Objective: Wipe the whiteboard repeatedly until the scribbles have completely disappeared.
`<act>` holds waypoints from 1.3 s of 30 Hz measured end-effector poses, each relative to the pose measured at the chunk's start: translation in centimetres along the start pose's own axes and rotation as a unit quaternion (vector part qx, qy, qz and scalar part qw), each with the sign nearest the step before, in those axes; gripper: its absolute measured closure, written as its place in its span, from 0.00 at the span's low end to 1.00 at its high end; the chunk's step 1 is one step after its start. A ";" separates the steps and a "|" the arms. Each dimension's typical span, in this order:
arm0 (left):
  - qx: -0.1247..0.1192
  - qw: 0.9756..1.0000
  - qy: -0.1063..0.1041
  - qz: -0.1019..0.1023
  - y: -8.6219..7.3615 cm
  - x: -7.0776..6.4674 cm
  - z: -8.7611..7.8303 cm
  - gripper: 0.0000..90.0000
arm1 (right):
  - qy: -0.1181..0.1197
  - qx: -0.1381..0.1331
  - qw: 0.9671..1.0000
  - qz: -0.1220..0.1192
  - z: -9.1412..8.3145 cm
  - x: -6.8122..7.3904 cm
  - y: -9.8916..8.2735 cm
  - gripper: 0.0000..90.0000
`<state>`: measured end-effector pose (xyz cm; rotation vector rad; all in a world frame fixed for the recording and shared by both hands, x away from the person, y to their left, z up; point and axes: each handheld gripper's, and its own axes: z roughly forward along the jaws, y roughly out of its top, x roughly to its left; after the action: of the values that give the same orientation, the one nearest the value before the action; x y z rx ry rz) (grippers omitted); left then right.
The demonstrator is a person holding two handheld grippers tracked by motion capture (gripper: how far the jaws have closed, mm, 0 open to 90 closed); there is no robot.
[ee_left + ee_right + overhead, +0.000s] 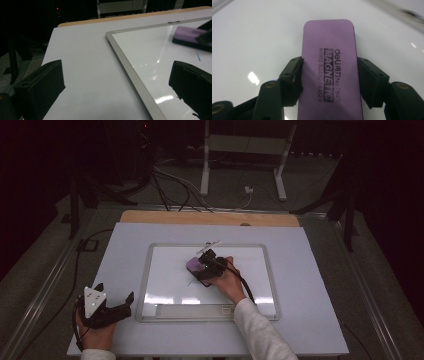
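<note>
whiteboard [165, 265] flat on pale table [115, 270], dark room.

Purple eraser [329, 72], white board [165, 270], seemingly blue mark [198, 56]

Right gripper [204, 266]: reached forward with forearm extended in a white sleeve, both jaws pressed against the long sides of a purple eraser [329, 67]. Left gripper [112, 306]: held low and near the person, jaws spread wide apart, nothing between them.
</note>
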<state>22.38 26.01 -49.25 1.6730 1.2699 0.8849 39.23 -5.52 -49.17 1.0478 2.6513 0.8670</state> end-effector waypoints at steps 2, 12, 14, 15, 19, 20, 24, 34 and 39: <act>-0.001 1.000 0.000 0.000 0.0 0.0 -0.1 0.01 | 0.001 0.003 1.000 -0.005 -0.1 0.0 0.0 0.46; 0.000 1.000 -0.002 -0.001 0.0 -0.1 0.1 0.01 | -0.084 -0.008 0.991 0.108 -0.6 -4.1 -0.5 0.46; -0.001 1.000 -0.002 0.001 0.0 -0.1 0.1 0.01 | -0.063 -0.006 0.994 0.086 -0.3 -3.1 -0.3 0.46; -0.001 1.000 -0.001 0.001 0.1 -0.1 0.1 0.01 | -0.050 -0.004 0.996 0.074 -0.2 -2.5 -0.1 0.46; 0.000 1.000 -0.001 0.001 0.0 -0.1 0.1 0.01 | 0.003 0.006 1.000 0.009 0.0 0.7 0.1 0.46; 0.000 1.000 -0.001 0.001 0.0 -0.1 0.1 0.01 | 0.013 0.009 1.000 -0.009 0.1 1.7 0.1 0.46; 0.000 1.000 -0.001 0.002 0.0 -0.2 0.1 0.01 | 0.047 0.027 0.997 -0.059 0.0 4.5 0.1 0.46; -0.001 1.000 -0.003 -0.001 0.0 0.0 0.1 0.01 | -0.051 -0.004 0.997 0.052 0.0 -0.2 0.0 0.46; -0.001 1.000 -0.003 0.000 0.1 -0.2 0.1 0.01 | 0.001 -0.001 1.000 0.001 0.1 2.4 -0.2 0.46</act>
<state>22.47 25.83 -49.25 1.6737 1.2650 0.8814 37.37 -3.93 -49.23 1.0509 2.6497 0.8723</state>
